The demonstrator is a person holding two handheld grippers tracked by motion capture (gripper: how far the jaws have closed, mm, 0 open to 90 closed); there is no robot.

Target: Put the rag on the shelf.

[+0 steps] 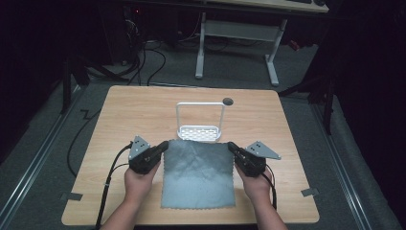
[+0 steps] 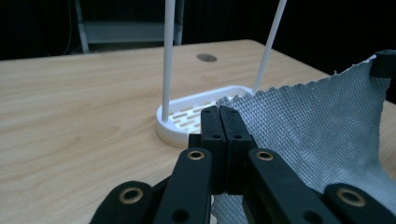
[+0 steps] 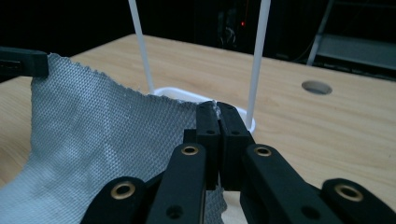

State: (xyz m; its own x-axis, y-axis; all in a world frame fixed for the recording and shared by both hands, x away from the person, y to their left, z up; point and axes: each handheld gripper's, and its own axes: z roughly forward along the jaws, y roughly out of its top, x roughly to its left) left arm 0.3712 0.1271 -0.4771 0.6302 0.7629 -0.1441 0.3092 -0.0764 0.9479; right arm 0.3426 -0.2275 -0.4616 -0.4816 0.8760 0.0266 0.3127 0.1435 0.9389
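Observation:
A grey woven cloth (image 1: pixel 198 175) hangs between my two grippers over the front of the wooden table (image 1: pixel 134 108). My left gripper (image 1: pixel 164 145) is shut on the cloth's far left corner, and my right gripper (image 1: pixel 231 146) is shut on its far right corner. The far edge is lifted off the table while the near edge lies on the wood. In the left gripper view the closed jaws pinch the cloth (image 2: pixel 308 126). In the right gripper view the cloth (image 3: pixel 102 140) stretches away to the left. A white rack (image 1: pixel 199 129) with a tall hoop stands just behind the cloth.
A round hole (image 1: pixel 228 101) sits in the table behind the rack. The white rack (image 2: pixel 196 116) has a slotted base (image 3: pixel 187 95) and two thin uprights. Beyond the table stand a white desk frame (image 1: pixel 237 43) and cables on the floor.

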